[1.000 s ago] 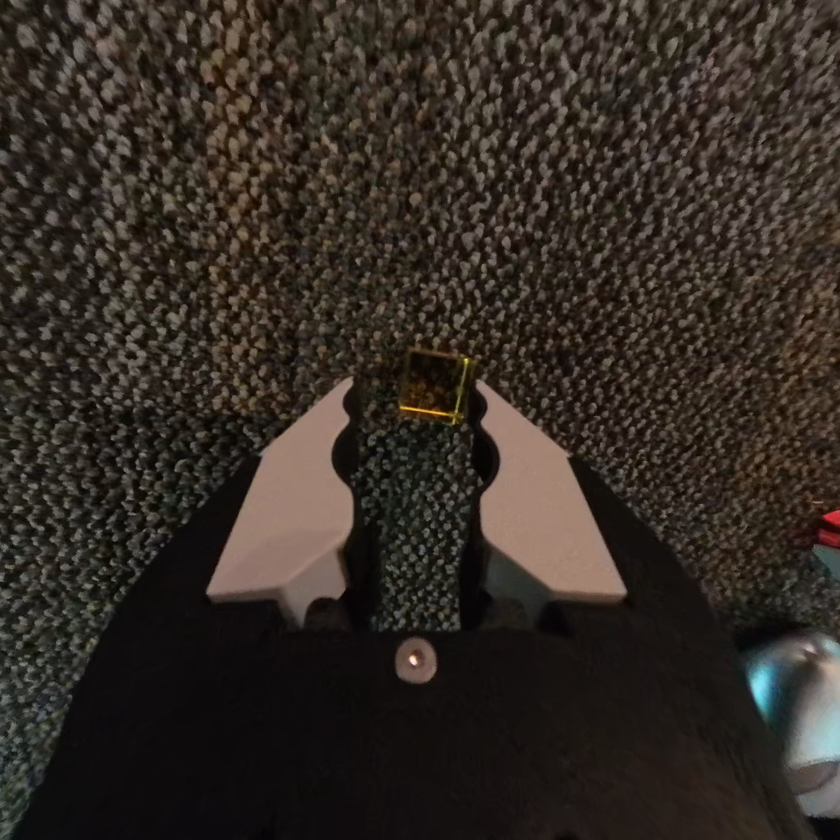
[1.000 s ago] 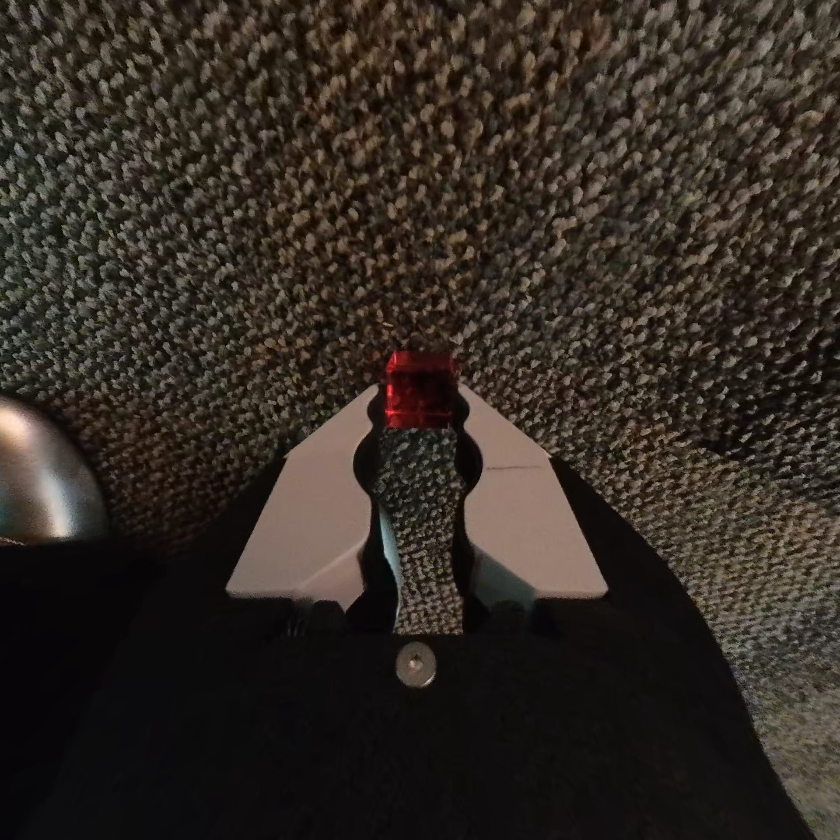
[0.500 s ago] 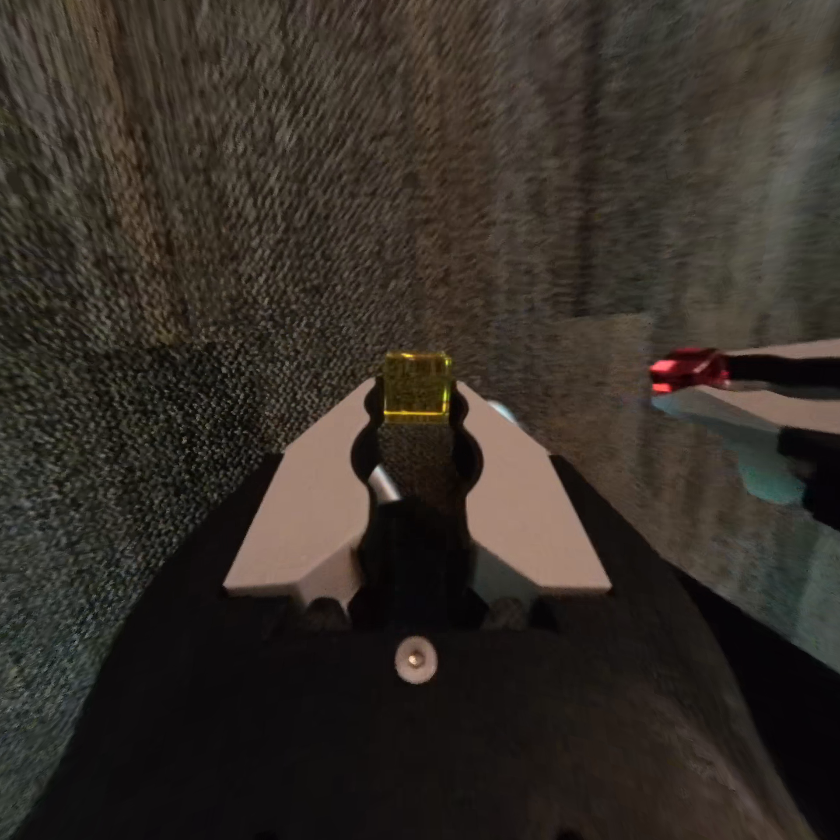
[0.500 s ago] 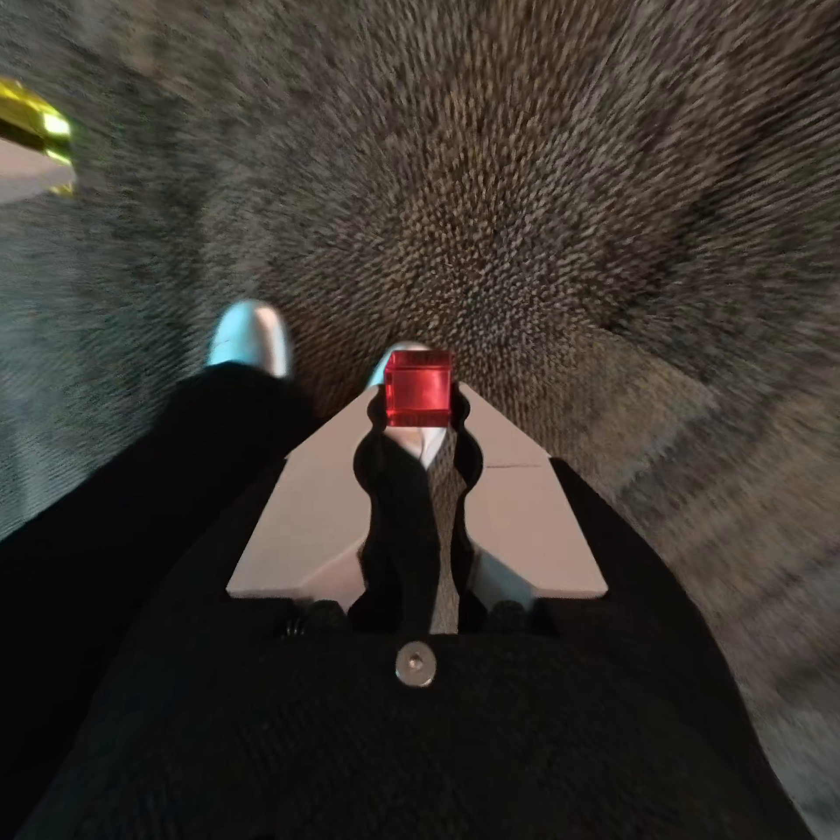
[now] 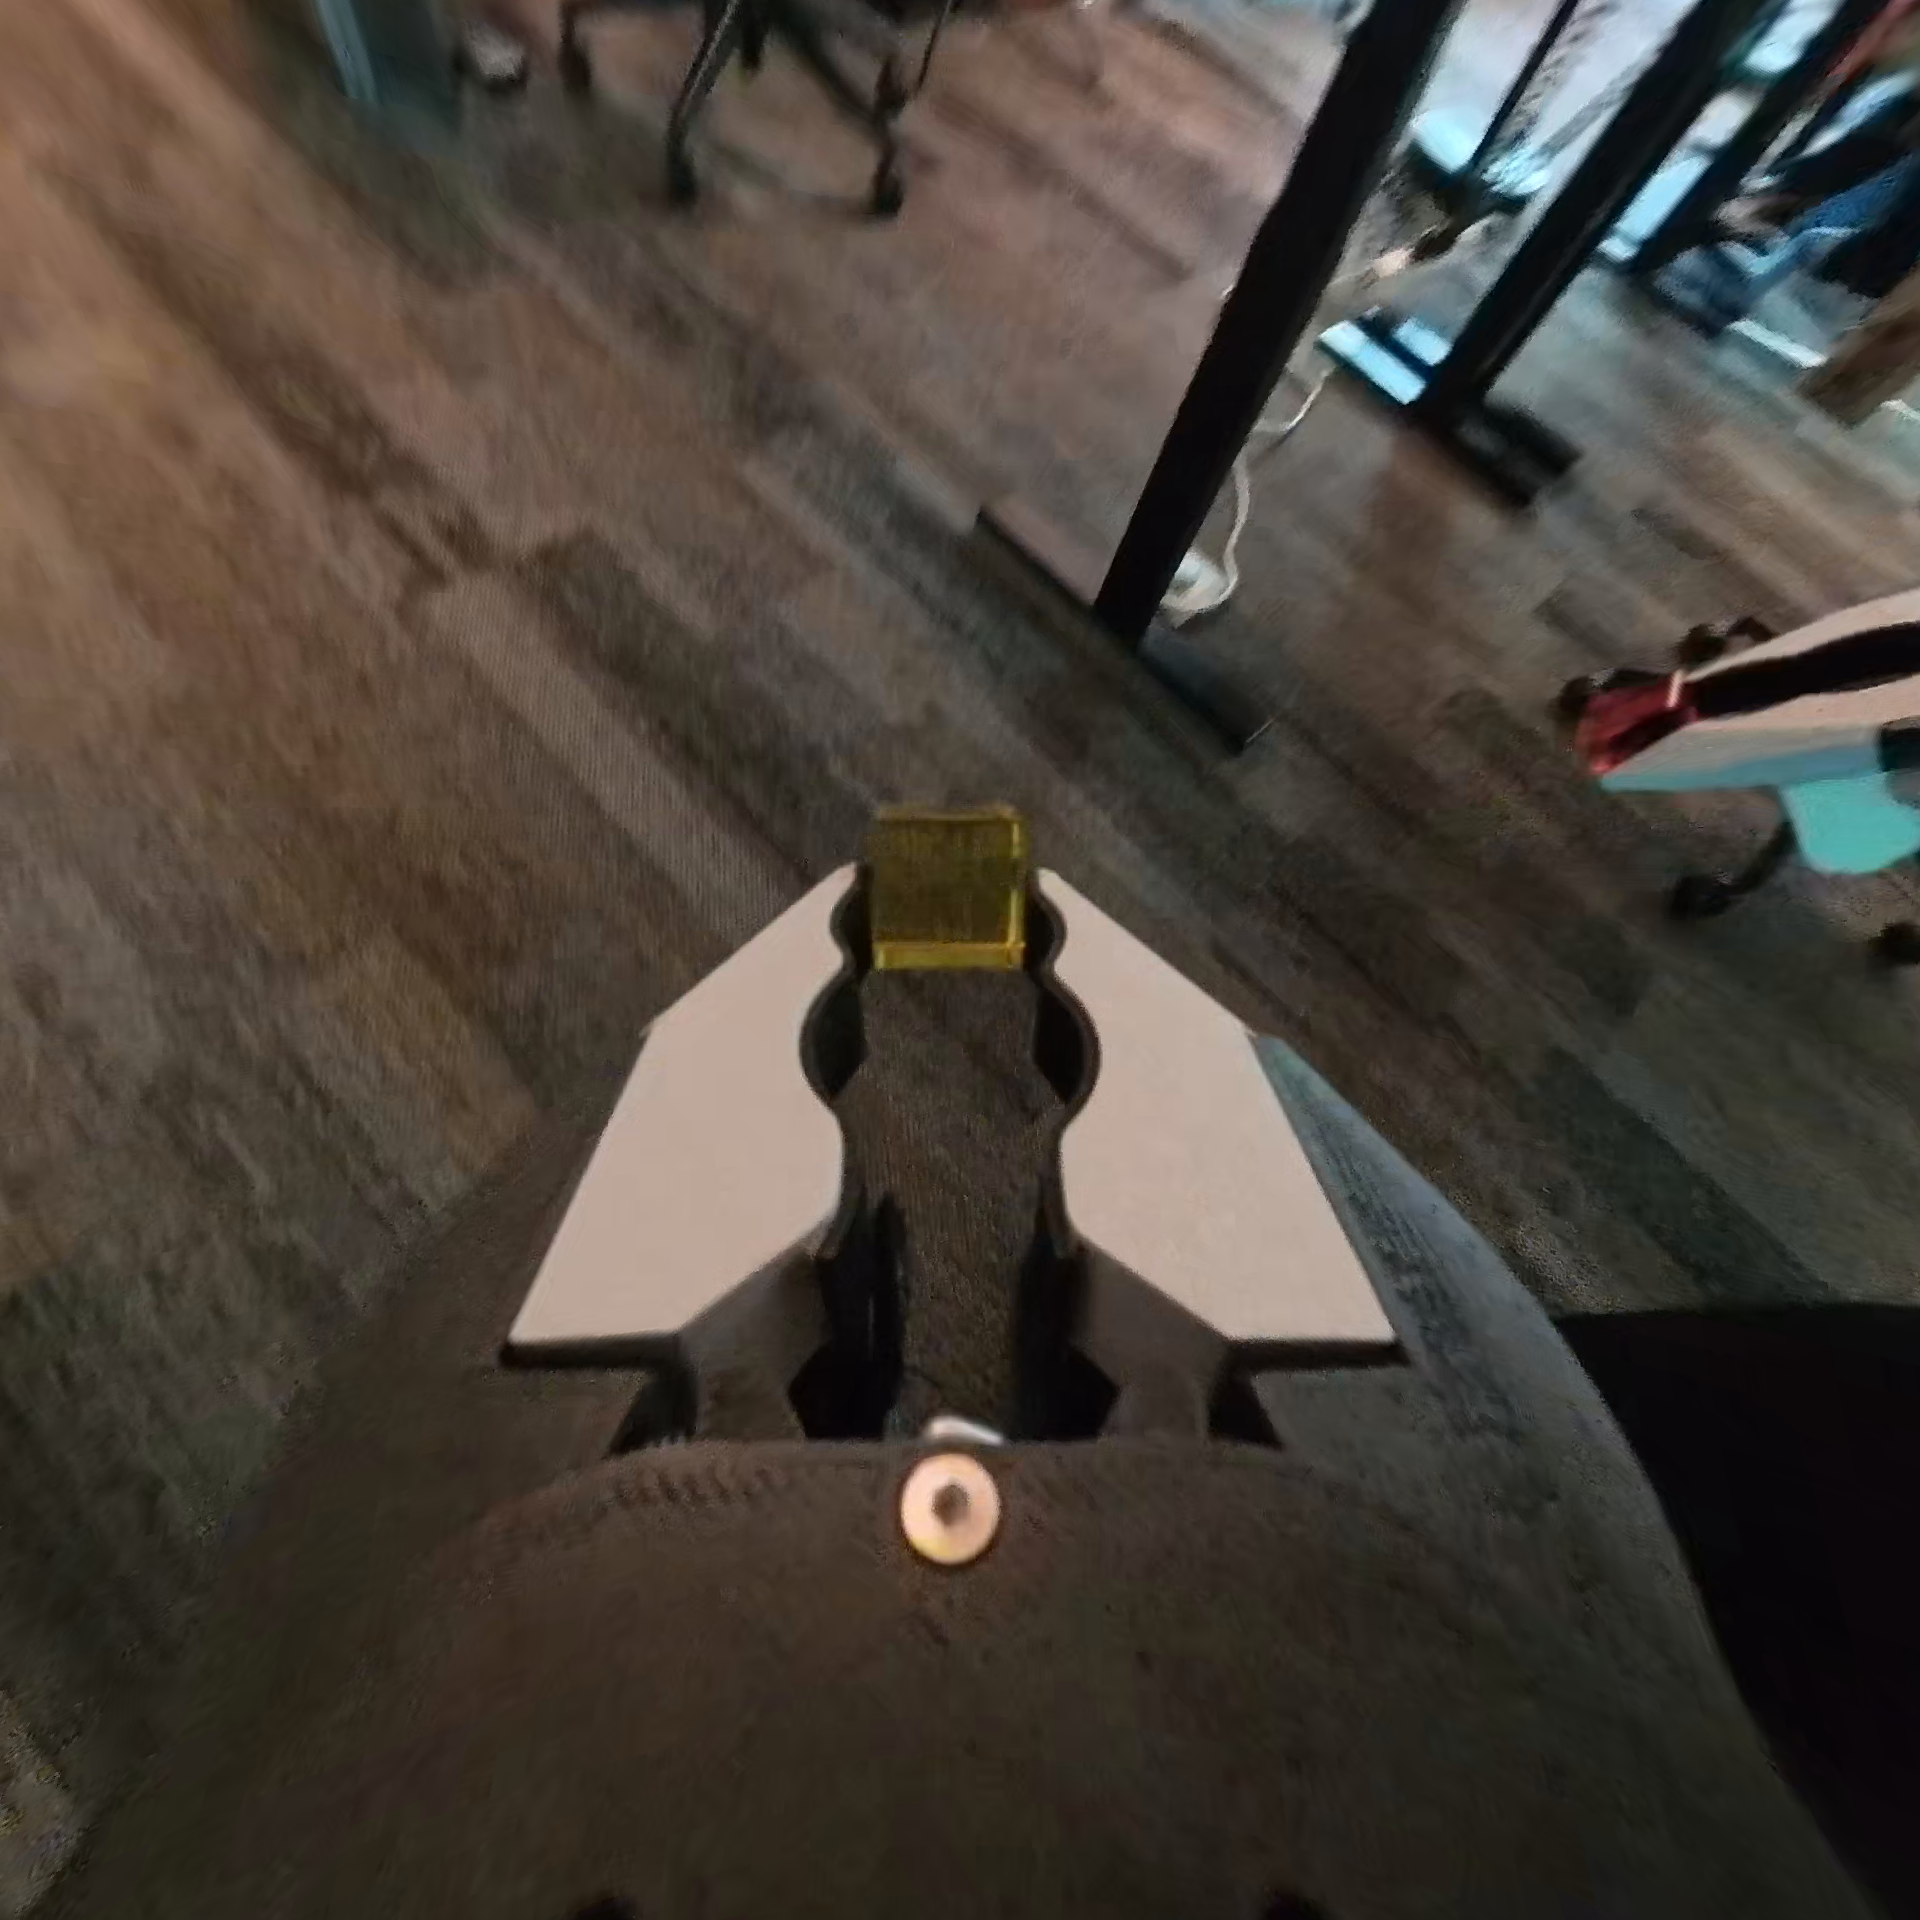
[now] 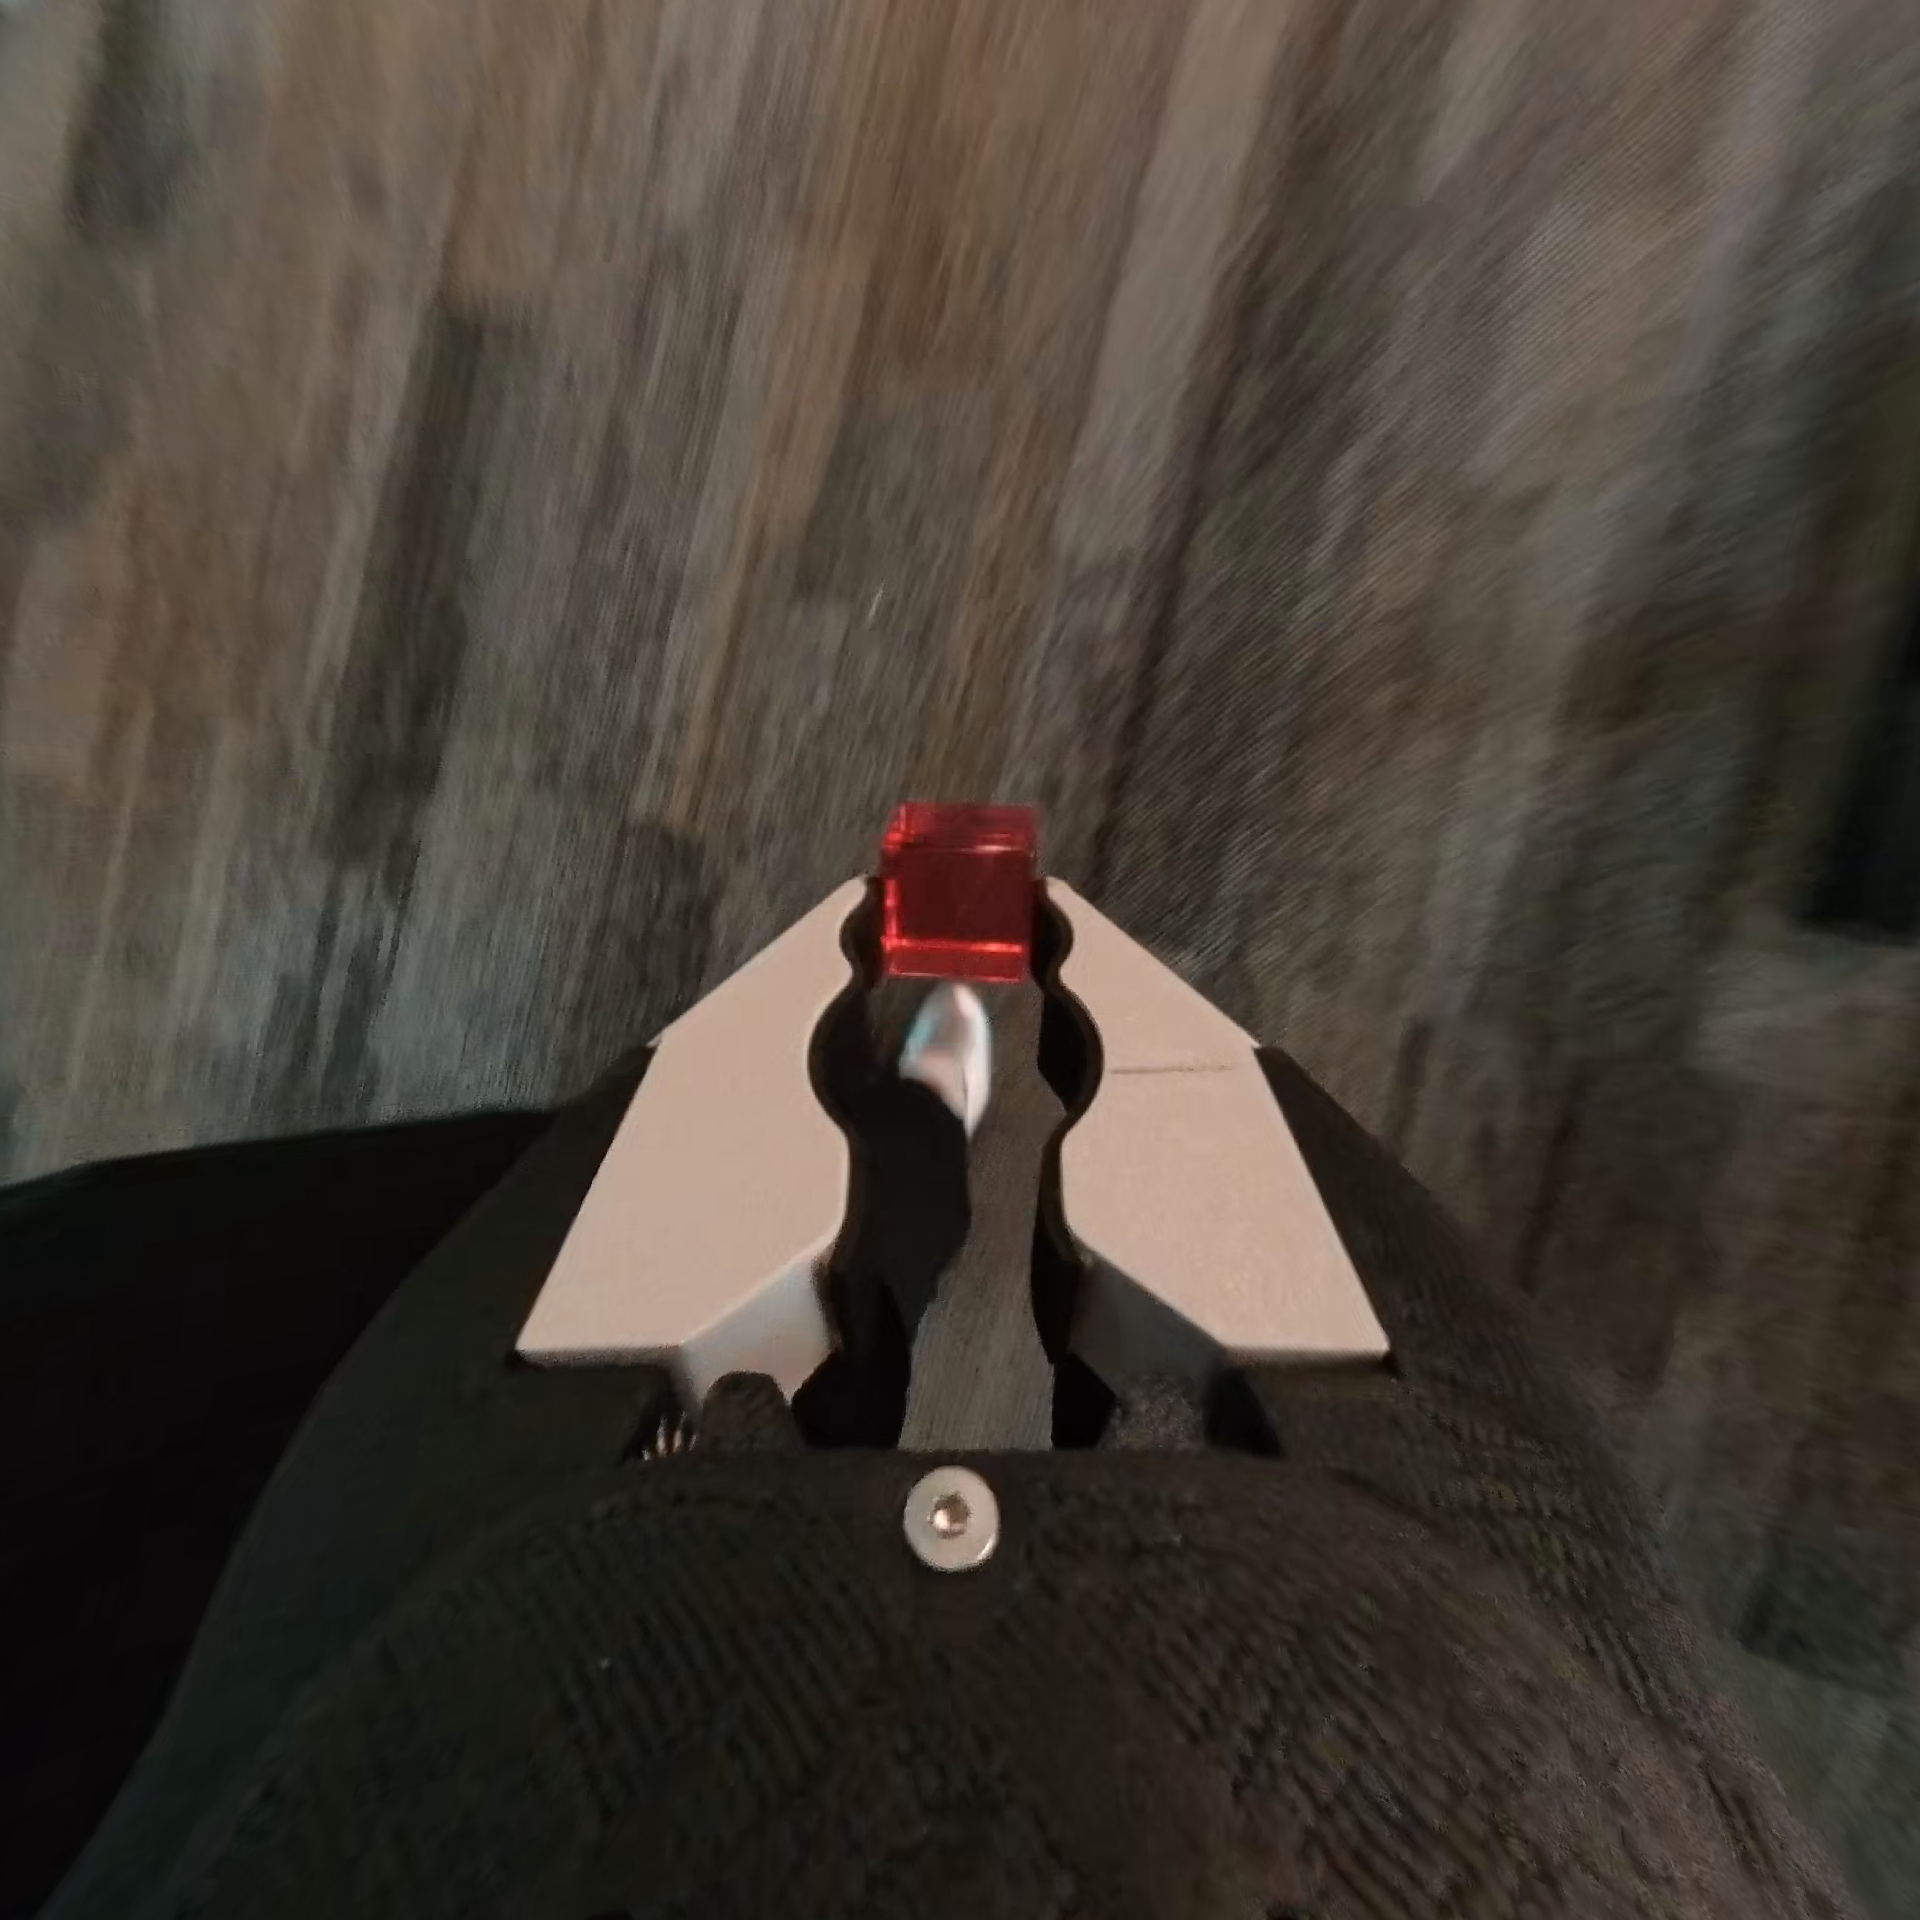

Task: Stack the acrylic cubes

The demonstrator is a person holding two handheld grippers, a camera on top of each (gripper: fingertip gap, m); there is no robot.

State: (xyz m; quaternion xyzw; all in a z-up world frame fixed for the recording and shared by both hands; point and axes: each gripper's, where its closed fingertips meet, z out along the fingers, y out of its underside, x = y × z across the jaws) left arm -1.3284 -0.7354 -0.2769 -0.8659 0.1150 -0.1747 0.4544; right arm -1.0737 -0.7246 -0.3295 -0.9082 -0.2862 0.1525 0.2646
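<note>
Right now I am holding a see-through yellow cube (image 5: pixel 943 891) in the left claw (image 5: pixel 945 914), its pale fingers (image 5: pixel 748 1091) pressing on either side, closed only to the cube's width. I am likewise gripping a see-through red cube (image 6: pixel 961 902) in the right claw (image 6: pixel 961 914), pinched at the very tips. Both cubes are hanging in the air above the carpeted floor (image 5: pixel 416 727), not resting on anything. From the left camera the right claw is showing at the right edge, red cube in its tips.

Risk, as I judge it: each cube is sitting far forward and looks smooth, so a jolt or a slackened squeeze could let it slip out and drop to the floor.

The floor is grey-brown patterned carpet, blurred. Black table legs (image 5: pixel 1247 343), a white cable (image 5: pixel 1242 488) and chair bases are standing farther off. A pale shoe tip (image 6: pixel 945 1049) is peeking between my right fingers.
</note>
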